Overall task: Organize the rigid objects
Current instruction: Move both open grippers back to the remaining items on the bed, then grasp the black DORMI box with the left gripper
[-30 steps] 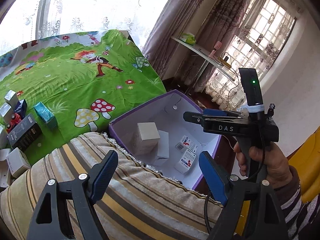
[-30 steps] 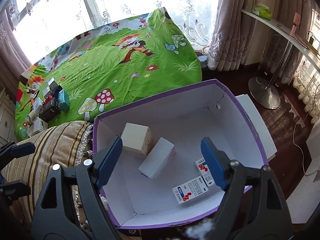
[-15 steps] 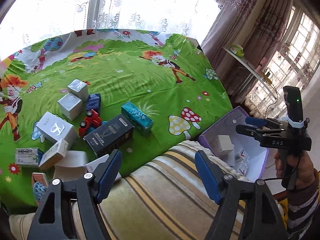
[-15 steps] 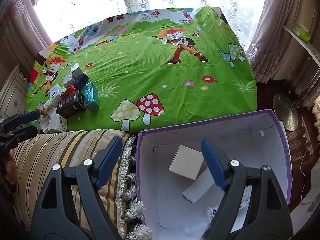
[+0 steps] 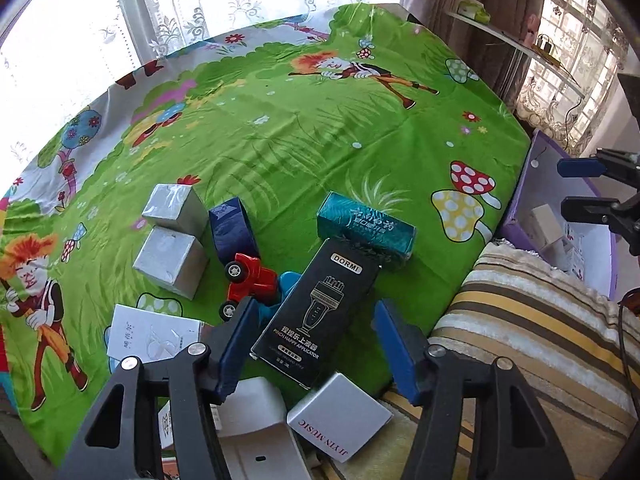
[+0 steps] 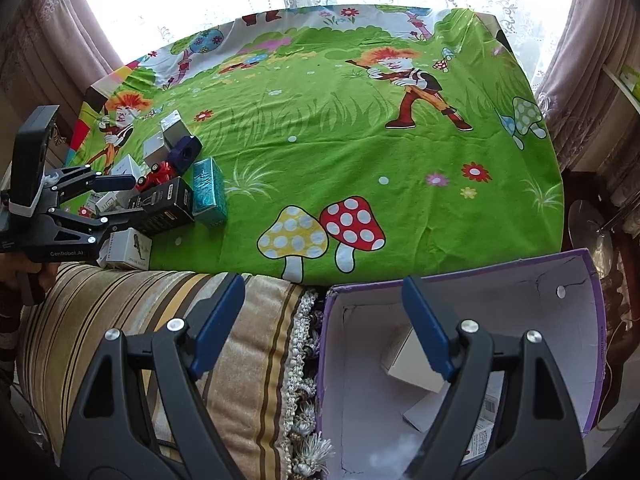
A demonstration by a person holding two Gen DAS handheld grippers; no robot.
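The left gripper (image 5: 316, 344) hangs with its fingers closing around the black box (image 5: 316, 308), not yet touching, while the right gripper's (image 6: 324, 324) fingers stand apart, empty.

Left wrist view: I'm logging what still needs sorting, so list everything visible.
Black box: one, between the claw's closing pads, untouched.
Teal box: one, behind it.
Silver boxes: two, left.
Toy car: one, red.
Navy box: one, behind the car.
White boxes: several, near edge.
Purple bin: one, right, holding white boxes.
Striped cushion: one.
Green cloth: one.
Left claw; right claw, open.
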